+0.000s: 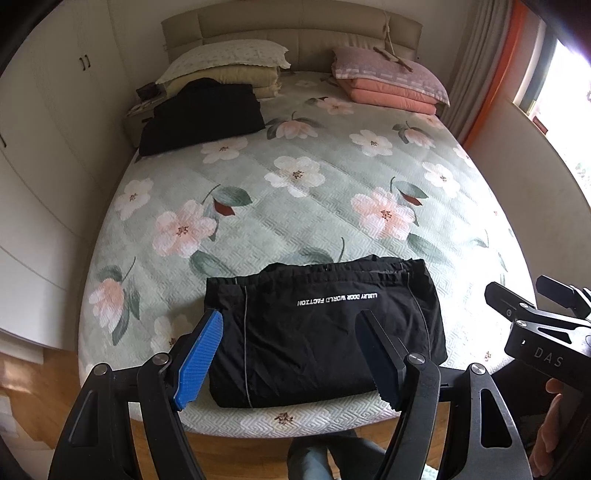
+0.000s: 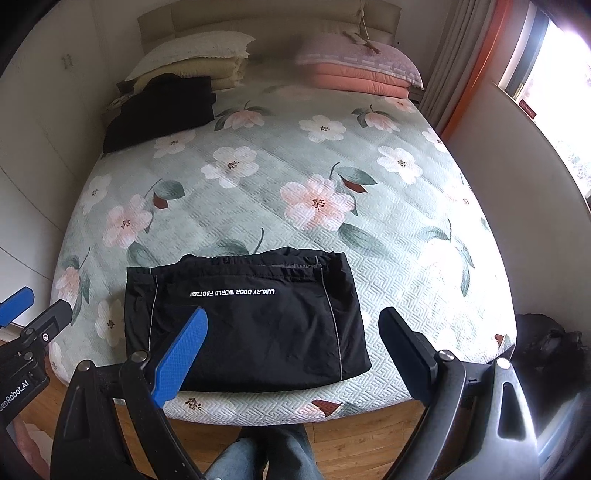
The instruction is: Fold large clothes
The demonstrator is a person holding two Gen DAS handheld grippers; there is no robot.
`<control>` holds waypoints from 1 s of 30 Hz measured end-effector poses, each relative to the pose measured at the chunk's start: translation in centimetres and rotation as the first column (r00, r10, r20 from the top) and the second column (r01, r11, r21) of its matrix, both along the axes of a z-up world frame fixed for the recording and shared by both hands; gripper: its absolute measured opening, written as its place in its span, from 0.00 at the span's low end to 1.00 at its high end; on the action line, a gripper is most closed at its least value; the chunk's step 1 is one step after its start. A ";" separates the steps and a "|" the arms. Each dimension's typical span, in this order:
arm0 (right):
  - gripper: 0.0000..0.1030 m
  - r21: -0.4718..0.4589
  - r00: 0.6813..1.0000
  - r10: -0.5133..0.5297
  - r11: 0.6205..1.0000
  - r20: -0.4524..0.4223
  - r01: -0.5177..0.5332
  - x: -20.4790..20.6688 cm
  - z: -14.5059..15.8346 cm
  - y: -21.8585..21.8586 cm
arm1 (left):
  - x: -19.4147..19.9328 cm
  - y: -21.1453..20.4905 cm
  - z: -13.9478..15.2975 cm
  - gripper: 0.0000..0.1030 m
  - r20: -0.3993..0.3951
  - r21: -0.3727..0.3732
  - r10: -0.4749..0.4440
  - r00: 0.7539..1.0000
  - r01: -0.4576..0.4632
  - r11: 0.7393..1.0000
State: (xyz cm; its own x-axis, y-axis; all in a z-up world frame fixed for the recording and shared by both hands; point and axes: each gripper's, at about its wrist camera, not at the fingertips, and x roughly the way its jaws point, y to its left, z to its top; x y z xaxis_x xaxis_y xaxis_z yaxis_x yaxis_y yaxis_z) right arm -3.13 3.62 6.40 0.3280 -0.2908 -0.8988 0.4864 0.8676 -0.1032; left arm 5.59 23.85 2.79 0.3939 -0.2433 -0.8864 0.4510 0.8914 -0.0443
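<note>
Both the left gripper (image 1: 291, 354) and right gripper (image 2: 295, 354) are hovering wide open, holding nothing, over the folded black jacket (image 2: 243, 325) lying near the bed's (image 2: 424, 266) front edge, so a careless one-sided pinch is risking pulling the slippery layers apart or dragging the bundle off onto the floor.

The folded garment (image 1: 325, 328) is black with white lettering and grey piping, lying on a pale green bedspread (image 1: 332, 199) patterned with pink-and-white flowers.

A home bedroom: a wide bed under a pale green quilted floral bedspread (image 1: 295, 192), stacked cream and pink pillows (image 1: 391, 79) against a padded beige headboard (image 1: 295, 33), white built-in wardrobes (image 1: 48, 122), curtained window (image 1: 476, 66).
</note>
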 end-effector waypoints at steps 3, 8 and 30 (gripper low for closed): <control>0.92 0.017 1.000 -0.004 1.000 -0.008 0.004 0.1 -0.5 -0.5 | -0.1 -0.4 -0.2 0.73 -0.006 0.003 -0.001 1.000 0.001 1.000; 0.92 0.023 1.000 -0.003 1.000 -0.012 0.003 0.2 -0.8 -0.6 | -0.1 -0.6 -0.5 0.73 -0.006 0.018 0.003 1.000 -0.003 1.000; 0.92 0.054 0.999 0.019 0.998 -0.030 -0.017 -0.1 -2.1 -0.9 | -1.3 -1.0 -1.1 0.73 -0.004 0.052 0.013 1.000 -0.013 0.999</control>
